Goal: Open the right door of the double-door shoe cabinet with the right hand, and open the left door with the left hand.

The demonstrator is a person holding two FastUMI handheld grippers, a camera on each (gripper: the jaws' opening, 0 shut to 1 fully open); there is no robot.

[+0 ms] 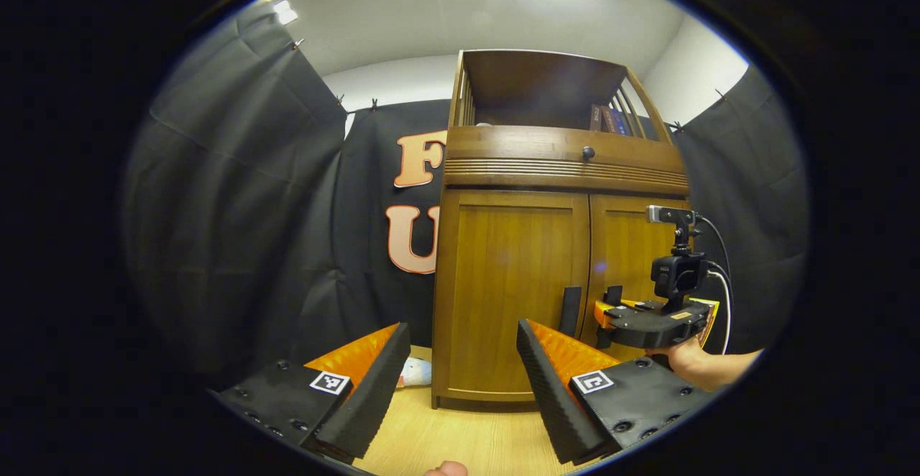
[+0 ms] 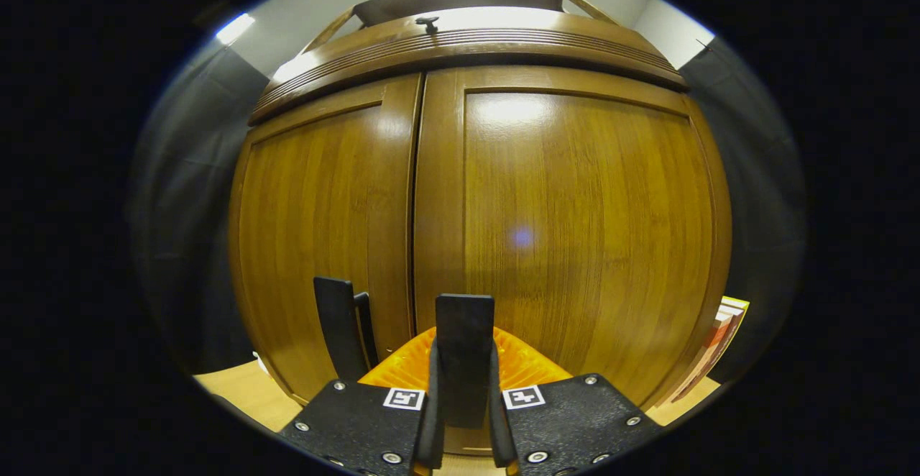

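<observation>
Wooden shoe cabinet (image 1: 553,246) stands ahead of you, both doors closed. Your left gripper (image 1: 456,382) hangs released, short of the left door (image 1: 514,289). Your right gripper (image 2: 463,397) is clenched on the right door's handle (image 2: 464,346), low beside the centre seam.

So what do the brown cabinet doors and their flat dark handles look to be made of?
The brown cabinet doors look like wood or wood veneer under glossy varnish: vertical grain shows, with bright light reflections near the top. The flat dark handles look matte, with no glare; plastic or painted metal, I can't tell which. The right gripper is clamped on one.
</observation>
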